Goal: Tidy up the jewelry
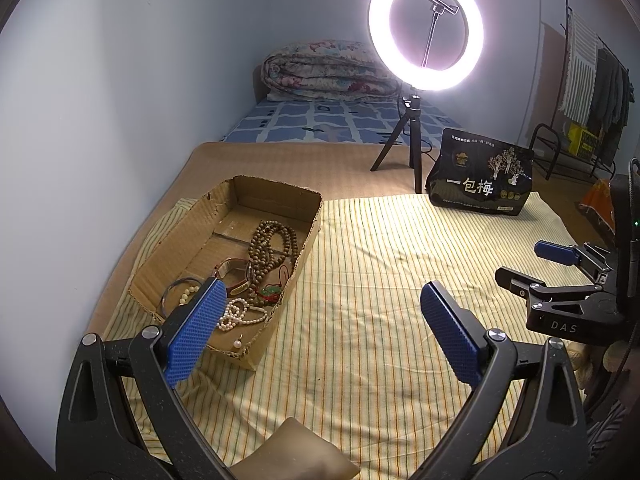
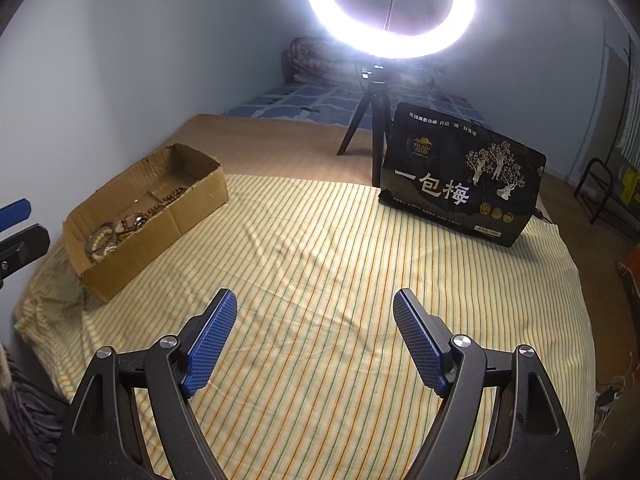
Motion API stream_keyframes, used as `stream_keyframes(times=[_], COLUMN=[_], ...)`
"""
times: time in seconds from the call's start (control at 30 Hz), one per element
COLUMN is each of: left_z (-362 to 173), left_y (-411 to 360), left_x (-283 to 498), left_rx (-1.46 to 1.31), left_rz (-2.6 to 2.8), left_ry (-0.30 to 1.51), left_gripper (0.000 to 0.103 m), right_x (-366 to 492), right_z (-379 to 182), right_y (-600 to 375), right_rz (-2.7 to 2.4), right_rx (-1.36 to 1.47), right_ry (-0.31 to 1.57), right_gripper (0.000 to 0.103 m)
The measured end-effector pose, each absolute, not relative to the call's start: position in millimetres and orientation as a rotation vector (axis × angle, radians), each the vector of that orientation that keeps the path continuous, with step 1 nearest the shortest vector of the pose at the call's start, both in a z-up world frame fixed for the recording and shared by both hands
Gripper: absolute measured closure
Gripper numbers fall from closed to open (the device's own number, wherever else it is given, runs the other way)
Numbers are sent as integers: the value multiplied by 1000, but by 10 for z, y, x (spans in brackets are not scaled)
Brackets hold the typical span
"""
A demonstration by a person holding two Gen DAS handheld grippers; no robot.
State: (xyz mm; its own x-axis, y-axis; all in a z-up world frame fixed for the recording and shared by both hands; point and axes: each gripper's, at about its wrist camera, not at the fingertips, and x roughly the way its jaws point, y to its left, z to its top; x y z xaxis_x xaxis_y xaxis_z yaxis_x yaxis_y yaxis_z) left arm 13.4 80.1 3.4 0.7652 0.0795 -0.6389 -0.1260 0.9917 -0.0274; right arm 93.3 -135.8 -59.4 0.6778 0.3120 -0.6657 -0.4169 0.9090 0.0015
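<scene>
Both grippers wide apart, gripping nothing
Left gripper [image 1: 320, 328] pad [image 1: 196, 332] hides part of the white pearl strand [image 1: 240, 314] in the open brown cardboard box [image 1: 280, 194] at ten o'clock; right gripper [image 2: 314, 338] over the yellow striped cloth [image 2: 320, 240]

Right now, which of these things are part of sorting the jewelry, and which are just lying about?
For the job:
cardboard box
wooden bead necklace
pearl strand
watch
green pendant

Lying about:
ring light
black snack bag
rolled quilt
clothes rack

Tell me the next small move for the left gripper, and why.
Probably lower the left hand-held gripper into the cardboard box toward the white bead string: its jaws are open and empty, and that string lies nearest.
</scene>
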Motion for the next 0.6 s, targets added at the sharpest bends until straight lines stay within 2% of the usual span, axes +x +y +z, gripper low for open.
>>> stream_keyframes(times=[0.6], left_z=[54], left_y=[838], left_x=[107], left_rx=[-58], left_rz=[138], left_ry=[665], left_gripper=[4], right_x=[959], right_z=[-651], right_y=[-1372], right_rz=[405], right_rx=[-170], right_ry=[733], right_gripper=[23])
